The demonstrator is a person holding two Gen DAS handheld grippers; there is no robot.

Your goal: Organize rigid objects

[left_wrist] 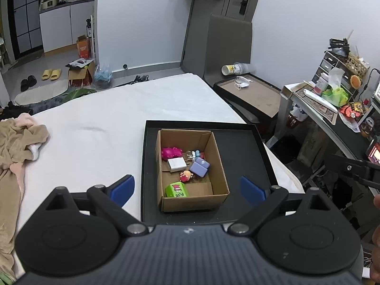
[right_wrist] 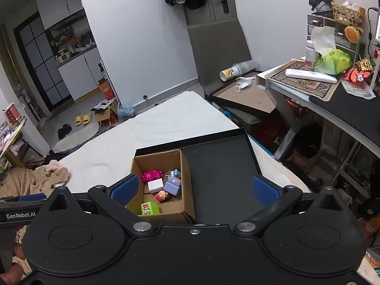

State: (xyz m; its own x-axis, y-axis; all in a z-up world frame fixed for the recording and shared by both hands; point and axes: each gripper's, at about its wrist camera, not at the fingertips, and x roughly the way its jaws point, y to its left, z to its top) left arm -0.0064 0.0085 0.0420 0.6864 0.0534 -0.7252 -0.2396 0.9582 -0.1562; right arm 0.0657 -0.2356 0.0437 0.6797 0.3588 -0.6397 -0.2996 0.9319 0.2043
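My left tongs [left_wrist: 187,190] hang released above a white bed [left_wrist: 99,128], blue pads [left_wrist: 122,188] spread wide with nothing between them; just ahead of the tips sits a cardboard box [left_wrist: 190,168] in the left part of a shallow black tray [left_wrist: 242,152]. My right tongs [right_wrist: 194,190] are likewise released and empty, the box [right_wrist: 163,182] lying ahead and toward their left pad [right_wrist: 124,188], bare tray floor [right_wrist: 220,173] straight ahead. Inside the box, nearest my tongs, stands a green cube [left_wrist: 177,190]; beyond it lie a small doll [left_wrist: 186,175], a lilac block [left_wrist: 200,168] and a white charger [left_wrist: 177,164], the charger close beside a pink toy [left_wrist: 171,152] at the far side. A small blue-and-white figure [left_wrist: 196,154] lies just right of the pink toy. Left of my left tongs, a beige cloth [left_wrist: 21,142] lies crumpled on the bed. Far to the right, a cluttered desk [right_wrist: 344,99] carries a green tissue pack [right_wrist: 332,61] and a white remote [right_wrist: 311,76]
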